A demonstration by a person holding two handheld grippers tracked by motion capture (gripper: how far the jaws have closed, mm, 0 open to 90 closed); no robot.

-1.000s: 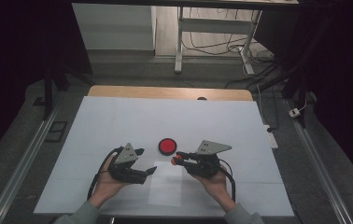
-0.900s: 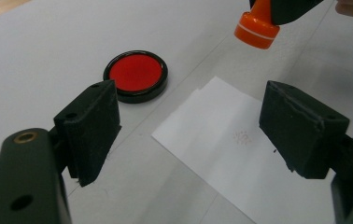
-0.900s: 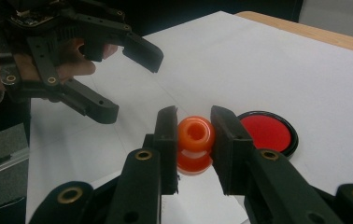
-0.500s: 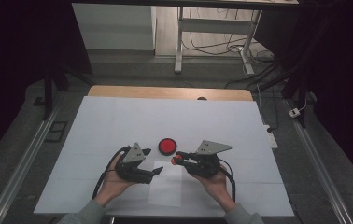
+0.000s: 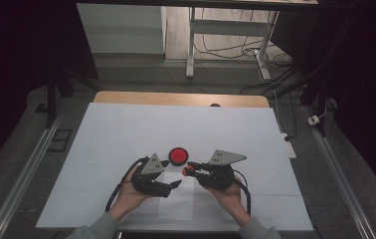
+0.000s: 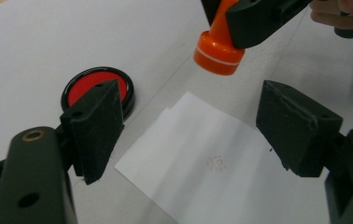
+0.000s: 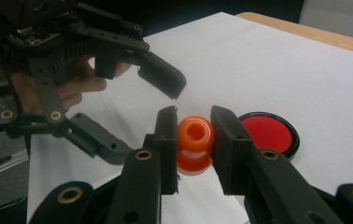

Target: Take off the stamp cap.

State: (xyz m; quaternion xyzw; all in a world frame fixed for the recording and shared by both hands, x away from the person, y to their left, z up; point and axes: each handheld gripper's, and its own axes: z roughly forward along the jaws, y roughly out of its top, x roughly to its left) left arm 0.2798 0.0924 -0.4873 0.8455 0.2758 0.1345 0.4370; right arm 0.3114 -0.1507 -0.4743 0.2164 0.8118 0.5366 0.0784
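1. High view: white table [image 5: 126, 134], person's forearms coming in from the near edge, one gripper in each hand.
2. Landmark: red ink pad [image 5: 178, 156], round with a black rim, lying flat on the table.
3. Right gripper [image 5: 190, 169] sits just right of the pad on the near side. Jaws pinch an orange stamp [image 5: 188, 171].
4. Right gripper view: both pads pressed against the stamp's [image 7: 194, 143] narrow neck, its round handle end facing the camera. Pad [image 7: 268, 132] lies just beyond, to the right.
5. Stamp is held off the table, apart from the pad, near it.
6. Left gripper [image 5: 175, 184] is left of the pad on the near side. Jaws spread wide, nothing between them; they have just been closing slightly.
7. Left gripper view: between the spread jaws lies a paper sheet [image 6: 202, 163] with a faint stamped mark at its middle. Pad [image 6: 93, 86] sits partly behind the left jaw.
8. Same view: stamp [image 6: 219, 49] hangs above the sheet's far edge, base down, not touching.
9. Sheet [image 5: 178, 196] lies on the near side of the pad, between the two hands.
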